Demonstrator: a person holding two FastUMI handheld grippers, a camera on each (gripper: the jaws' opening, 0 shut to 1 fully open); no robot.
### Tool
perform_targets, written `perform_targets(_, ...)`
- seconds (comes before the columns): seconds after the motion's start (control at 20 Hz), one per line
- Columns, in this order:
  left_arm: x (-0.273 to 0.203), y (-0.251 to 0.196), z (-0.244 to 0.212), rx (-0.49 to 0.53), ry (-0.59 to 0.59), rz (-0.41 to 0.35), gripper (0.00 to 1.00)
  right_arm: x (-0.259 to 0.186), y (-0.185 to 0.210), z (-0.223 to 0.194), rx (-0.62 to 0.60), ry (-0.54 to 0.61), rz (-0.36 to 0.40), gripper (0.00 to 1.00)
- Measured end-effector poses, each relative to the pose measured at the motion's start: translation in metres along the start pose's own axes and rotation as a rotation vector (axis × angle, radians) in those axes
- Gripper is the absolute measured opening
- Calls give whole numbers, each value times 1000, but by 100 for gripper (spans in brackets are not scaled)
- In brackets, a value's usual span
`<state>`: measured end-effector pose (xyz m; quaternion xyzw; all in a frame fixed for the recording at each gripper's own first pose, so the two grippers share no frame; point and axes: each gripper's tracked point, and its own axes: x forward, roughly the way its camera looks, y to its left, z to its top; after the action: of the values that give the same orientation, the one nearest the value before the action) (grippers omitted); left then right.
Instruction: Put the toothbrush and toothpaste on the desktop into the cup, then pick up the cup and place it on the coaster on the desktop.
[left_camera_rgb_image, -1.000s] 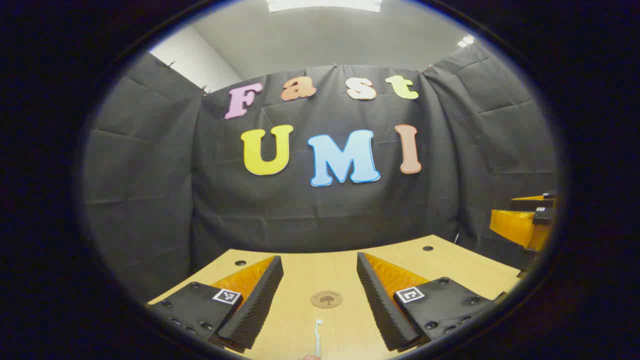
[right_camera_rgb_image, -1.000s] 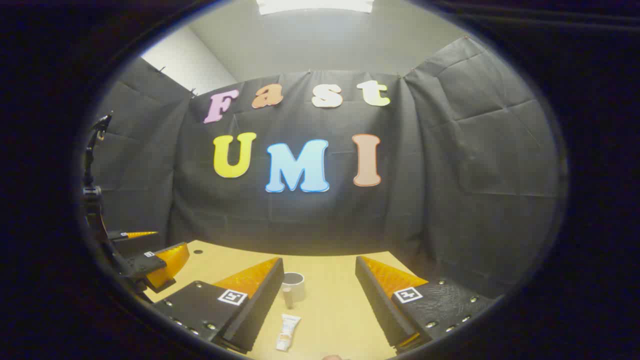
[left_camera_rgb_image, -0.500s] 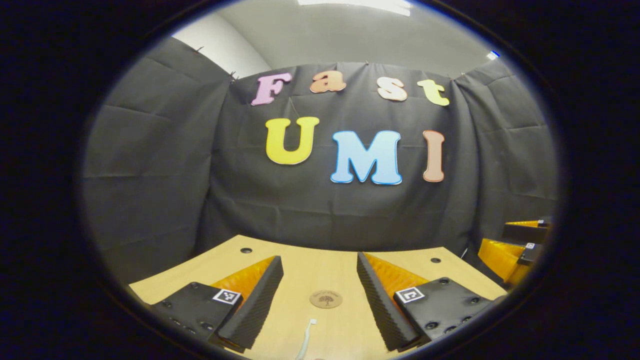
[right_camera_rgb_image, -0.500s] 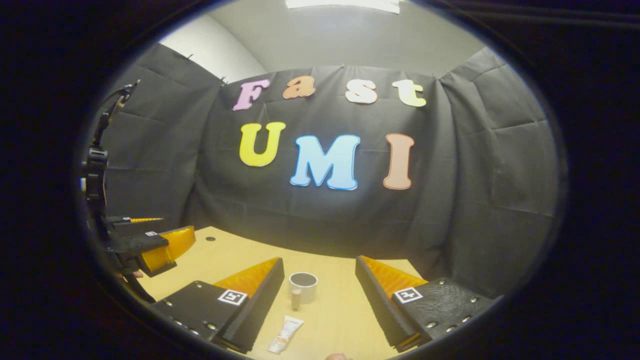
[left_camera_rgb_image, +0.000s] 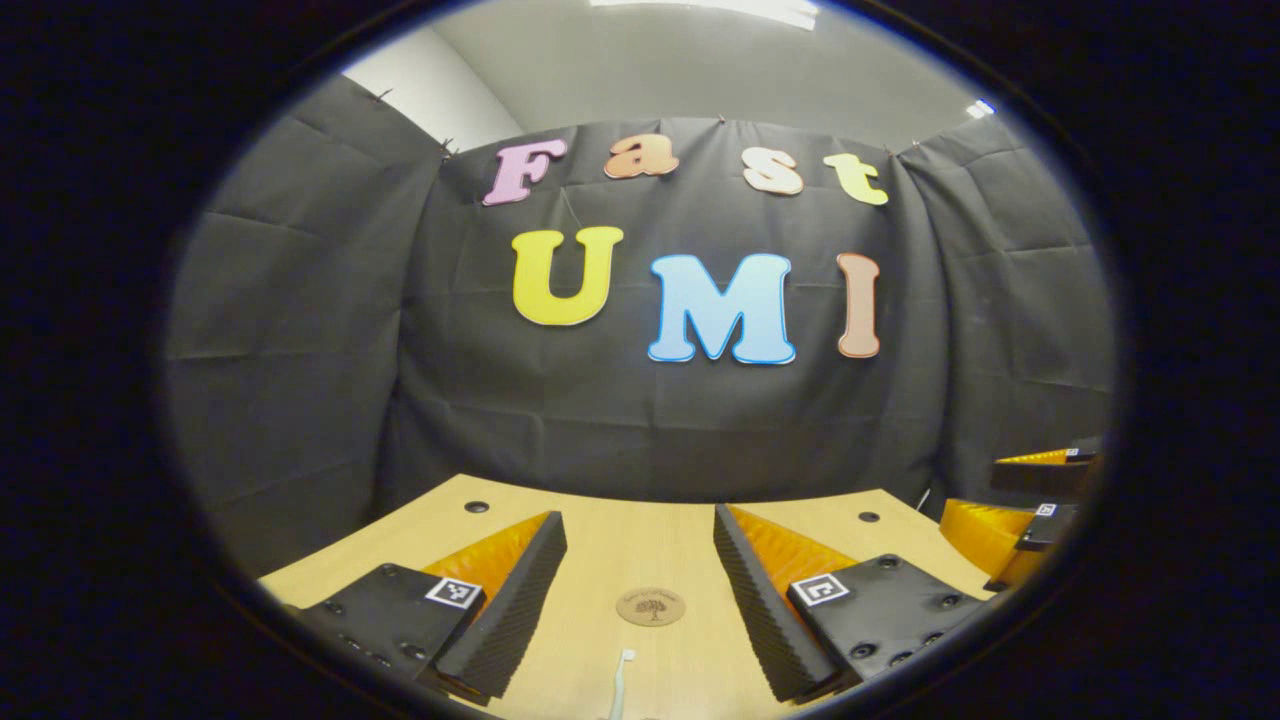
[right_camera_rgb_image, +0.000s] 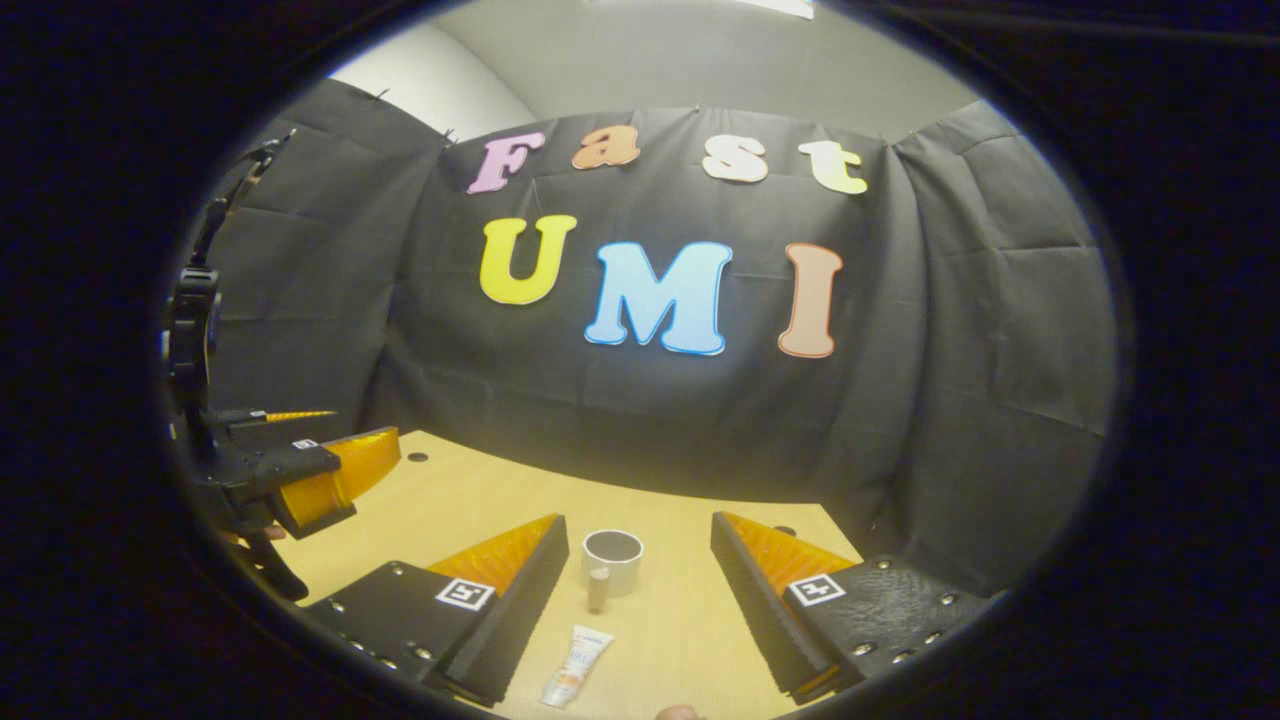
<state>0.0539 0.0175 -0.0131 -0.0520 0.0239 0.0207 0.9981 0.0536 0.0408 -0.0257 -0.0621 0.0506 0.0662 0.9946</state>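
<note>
Between the spread, empty fingers of the left gripper a white toothbrush is seen lying before a round wooden coaster. The right gripper (equally open, nothing held) frames a white toothpaste tube lying before an upright pale cup.

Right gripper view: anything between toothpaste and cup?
Nothing: bare desktop separates the toothpaste from the cup, whose handle faces the tube, in the right gripper view.
</note>
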Motion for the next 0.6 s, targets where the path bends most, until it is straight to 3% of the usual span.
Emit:
perform_targets(0.35, 16, -7, -50, 71, 142, -61, 96, 18, 23, -51, 8, 204, 41, 91)
perform_targets(0.6, 23, -4, -107, 30, 333, -66, 96, 29, 33, -99, 41, 387, 63, 91)
